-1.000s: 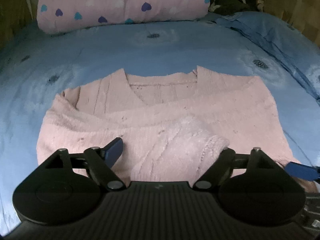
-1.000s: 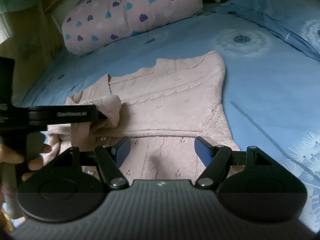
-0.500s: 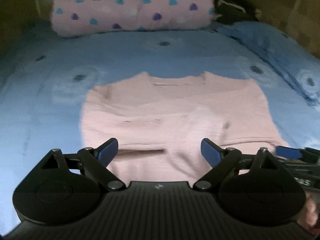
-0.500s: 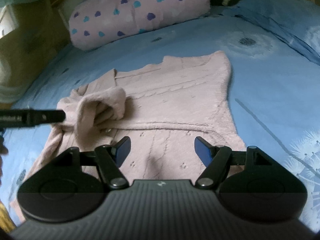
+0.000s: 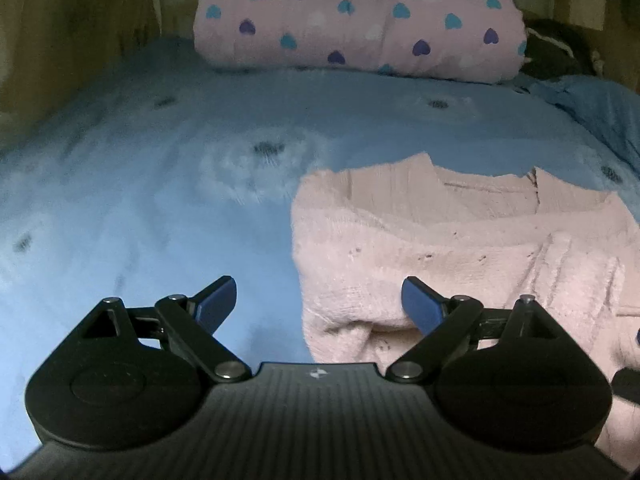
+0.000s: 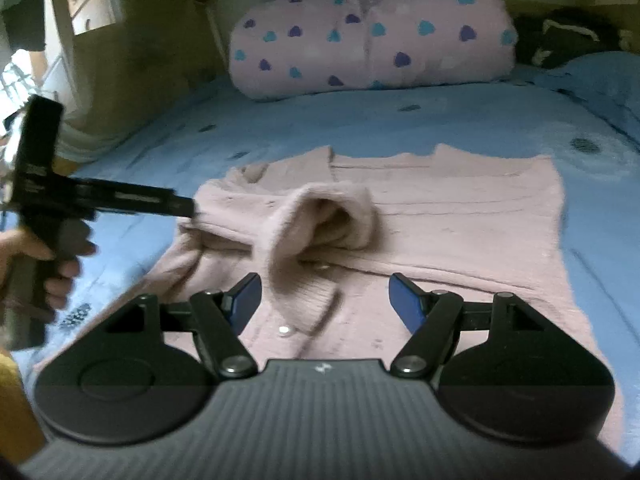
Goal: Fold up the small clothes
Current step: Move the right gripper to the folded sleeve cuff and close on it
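Observation:
A small pink knitted cardigan (image 6: 460,220) lies flat on the blue bed, neckline toward the pillow. Its left sleeve (image 6: 320,224) is folded across the chest, the cuff standing open. In the left wrist view the cardigan (image 5: 460,240) fills the right side. My left gripper (image 5: 320,300) is open and empty, at the cardigan's left edge. It also shows from the side in the right wrist view (image 6: 188,206), held by a hand, its tip at the cardigan's left shoulder. My right gripper (image 6: 324,296) is open and empty, just above the cardigan's lower front by the cuff.
A blue floral bedsheet (image 5: 160,200) covers the bed. A pink pillow with heart print (image 5: 360,20) lies at the head. A dark bundle (image 6: 560,36) sits at the far right corner. A wooden wall (image 5: 60,40) runs along the left.
My left gripper let go of the sleeve, opened and moved left to the cardigan's left edge. The sleeve now rests across the chest. My right gripper stayed open and turned slightly left.

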{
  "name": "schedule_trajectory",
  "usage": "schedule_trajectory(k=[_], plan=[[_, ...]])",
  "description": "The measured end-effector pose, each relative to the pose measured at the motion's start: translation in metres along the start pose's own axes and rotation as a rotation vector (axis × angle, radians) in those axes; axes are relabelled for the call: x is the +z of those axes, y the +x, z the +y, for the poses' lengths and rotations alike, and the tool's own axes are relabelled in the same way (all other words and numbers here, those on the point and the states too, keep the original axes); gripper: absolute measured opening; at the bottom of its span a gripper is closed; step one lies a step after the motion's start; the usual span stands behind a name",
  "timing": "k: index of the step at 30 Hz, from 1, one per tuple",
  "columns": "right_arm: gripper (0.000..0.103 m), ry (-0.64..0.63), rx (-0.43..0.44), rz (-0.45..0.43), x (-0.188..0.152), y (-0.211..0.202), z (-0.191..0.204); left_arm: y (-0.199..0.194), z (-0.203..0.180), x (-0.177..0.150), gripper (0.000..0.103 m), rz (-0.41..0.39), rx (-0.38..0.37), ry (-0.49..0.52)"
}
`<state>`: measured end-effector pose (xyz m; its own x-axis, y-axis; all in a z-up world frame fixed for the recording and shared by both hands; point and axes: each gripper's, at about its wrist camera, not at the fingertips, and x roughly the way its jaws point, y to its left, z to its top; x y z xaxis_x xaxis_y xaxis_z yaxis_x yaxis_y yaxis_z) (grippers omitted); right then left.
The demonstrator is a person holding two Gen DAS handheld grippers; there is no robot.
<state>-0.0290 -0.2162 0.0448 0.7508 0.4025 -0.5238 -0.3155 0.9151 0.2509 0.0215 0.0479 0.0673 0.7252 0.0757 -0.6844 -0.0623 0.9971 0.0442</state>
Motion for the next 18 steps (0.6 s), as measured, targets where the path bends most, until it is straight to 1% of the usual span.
schedule_trajectory(k=[3,7,9,10,11,12,13,15,18], plan=[[0.072,-0.023,0.011,0.027,-0.002,0.017,0.01,0.015,-0.002,-0.006,0.092,0.008,0.001,0.023],[0.072,-0.047,0.032,0.045,-0.005,0.034,0.021,0.027,-0.003,-0.015,0.092,-0.008,-0.001,0.06],[0.06,-0.056,0.023,0.055,-0.006,0.041,0.024,0.033,-0.005,-0.014,0.092,0.028,0.005,0.046],[0.055,-0.054,0.011,0.065,-0.007,0.045,0.025,0.034,-0.004,-0.013,0.092,0.037,-0.004,0.028],[0.043,-0.046,0.001,0.077,-0.008,0.049,0.025,0.034,-0.003,-0.011,0.092,0.042,-0.02,0.011],[0.038,-0.038,-0.005,0.084,-0.008,0.052,0.023,0.034,-0.002,-0.011,0.092,0.051,-0.033,-0.003],[0.037,-0.031,-0.007,0.087,-0.007,0.053,0.022,0.034,-0.002,-0.01,0.092,0.055,-0.037,-0.008],[0.026,-0.013,0.007,0.078,-0.005,0.05,0.02,0.035,-0.001,-0.01,0.092,0.058,-0.033,-0.01],[0.021,0.043,0.039,0.041,0.003,0.04,0.015,0.036,-0.002,-0.01,0.092,0.061,-0.029,-0.01]])
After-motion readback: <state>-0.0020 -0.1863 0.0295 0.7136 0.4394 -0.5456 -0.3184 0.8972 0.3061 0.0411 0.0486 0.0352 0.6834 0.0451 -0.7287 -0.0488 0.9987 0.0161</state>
